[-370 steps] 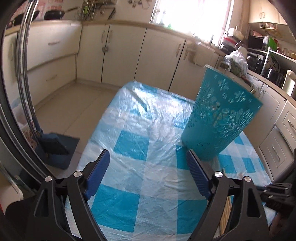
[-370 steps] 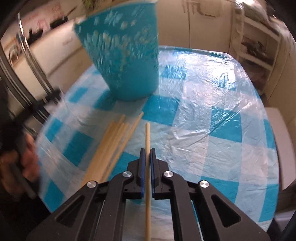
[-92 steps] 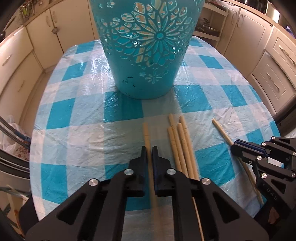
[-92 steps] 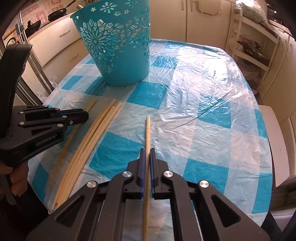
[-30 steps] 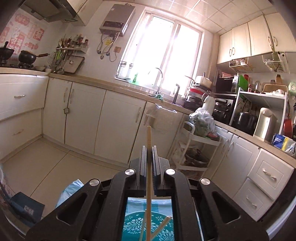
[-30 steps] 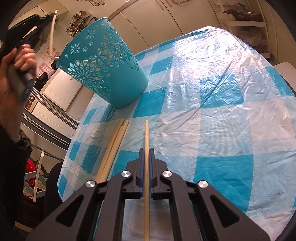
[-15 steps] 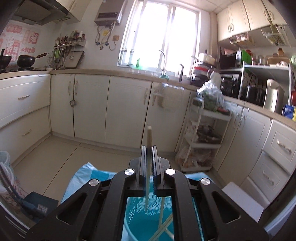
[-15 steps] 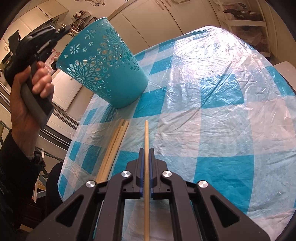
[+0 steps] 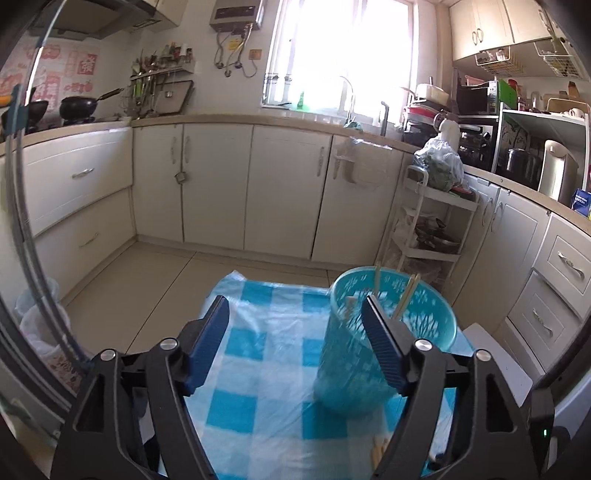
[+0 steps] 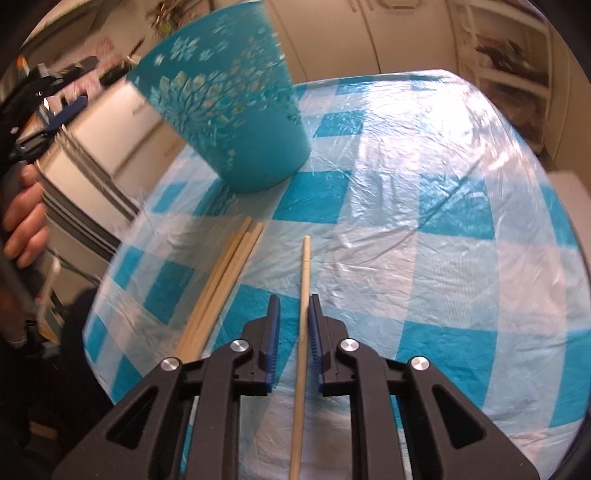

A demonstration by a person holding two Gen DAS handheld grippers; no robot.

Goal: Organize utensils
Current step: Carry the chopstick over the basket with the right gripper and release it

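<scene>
From the left wrist, the left gripper (image 9: 295, 321) is opening wide and empty above the checked table (image 9: 258, 406); its right finger is partly hiding the blurred teal basket (image 9: 388, 332) holding chopsticks (image 9: 406, 295). From the right wrist, the right gripper (image 10: 293, 325) is opening around a single chopstick (image 10: 303, 280), pads apart from it, beside a bundle (image 10: 225, 273).

I see a kitchen with cream cabinets (image 9: 284, 188) running along the far wall and down both sides under a beige countertop (image 9: 229, 120). A bright window (image 9: 340, 51) above the sink floods the room with daylight. The floor (image 9: 155, 280) is pale tile. A white trolley rack (image 9: 432, 229) stands in the right corner, and a water heater (image 9: 234, 14) hangs beside the window.
</scene>
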